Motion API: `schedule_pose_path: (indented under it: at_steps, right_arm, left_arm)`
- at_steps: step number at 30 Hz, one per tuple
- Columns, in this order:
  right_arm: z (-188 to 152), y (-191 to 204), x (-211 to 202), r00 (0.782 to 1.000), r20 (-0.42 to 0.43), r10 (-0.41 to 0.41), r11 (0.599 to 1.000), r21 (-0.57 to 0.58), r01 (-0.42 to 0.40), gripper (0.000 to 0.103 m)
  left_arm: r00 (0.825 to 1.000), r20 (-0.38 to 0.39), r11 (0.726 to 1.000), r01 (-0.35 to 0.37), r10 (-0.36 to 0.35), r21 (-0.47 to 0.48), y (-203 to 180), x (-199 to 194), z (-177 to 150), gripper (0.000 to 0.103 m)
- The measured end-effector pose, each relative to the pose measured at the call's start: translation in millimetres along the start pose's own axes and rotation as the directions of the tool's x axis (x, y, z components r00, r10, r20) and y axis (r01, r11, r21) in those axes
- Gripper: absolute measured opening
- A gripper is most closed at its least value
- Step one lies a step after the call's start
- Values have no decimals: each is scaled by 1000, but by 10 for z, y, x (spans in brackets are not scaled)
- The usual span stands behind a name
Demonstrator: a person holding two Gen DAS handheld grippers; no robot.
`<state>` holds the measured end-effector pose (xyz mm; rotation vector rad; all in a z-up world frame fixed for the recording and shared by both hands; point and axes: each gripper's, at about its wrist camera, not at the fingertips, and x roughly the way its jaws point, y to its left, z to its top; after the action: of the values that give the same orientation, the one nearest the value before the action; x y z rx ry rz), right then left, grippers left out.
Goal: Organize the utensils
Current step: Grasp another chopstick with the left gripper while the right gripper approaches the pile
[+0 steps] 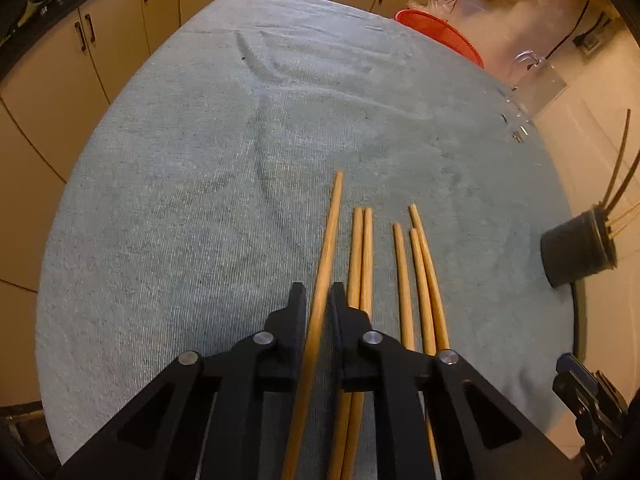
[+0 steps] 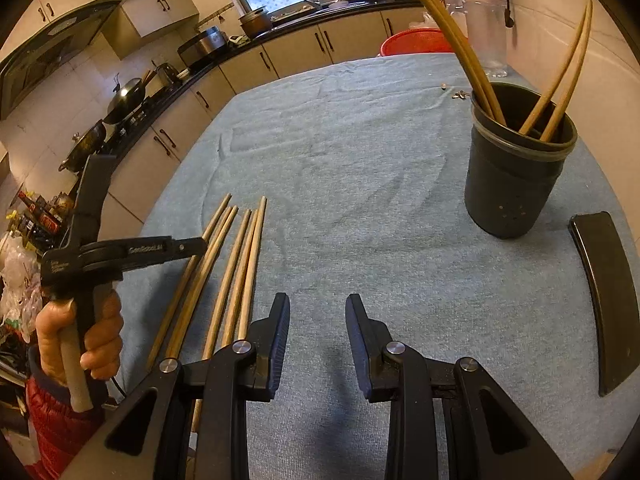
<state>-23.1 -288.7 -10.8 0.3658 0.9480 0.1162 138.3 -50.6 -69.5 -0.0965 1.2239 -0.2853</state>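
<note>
Kitchen cabinets (image 1: 52, 92) are seen behind a counter (image 1: 200, 200) covered in blue-grey cloth. One wooden chopstick (image 1: 326, 248) is pinched by the left gripper (image 1: 318, 300), jaws clamped on it. Five more chopsticks (image 1: 404, 280) are laid just beside it. Beyond them, a dark holder (image 2: 516, 176) is stood with four chopsticks inside; a black flat object (image 2: 608, 296) is next to it. Right gripper (image 2: 318, 320) jaws are held apart, gripping nothing.

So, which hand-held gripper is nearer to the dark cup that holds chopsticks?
Right. The right hand-held gripper is open, with the dark cup ahead to its right. The left hand-held gripper grips a chopstick farther left.
</note>
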Motion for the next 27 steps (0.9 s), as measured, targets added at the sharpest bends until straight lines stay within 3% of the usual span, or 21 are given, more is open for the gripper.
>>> schedule_pose_path:
  at_steps: [5, 13, 21, 27]
  right_arm:
    - [121, 100, 127, 999, -42, 10, 999, -30, -11, 31]
    - [453, 375, 737, 976, -204, 72, 996, -36, -81, 31]
    - [571, 520, 1199, 960, -282, -2, 998, -60, -16, 25]
    - [603, 595, 1235, 962, -268, -58, 992, -122, 26, 23]
  left_arm:
    - [1000, 17, 999, -17, 18, -49, 138, -75, -64, 7]
    - [1000, 15, 997, 18, -17, -73, 307, -147, -160, 7]
    - [999, 20, 997, 38, -37, -64, 346, -176, -189, 7]
    - [999, 21, 998, 38, -37, -55, 329, -166, -181, 7]
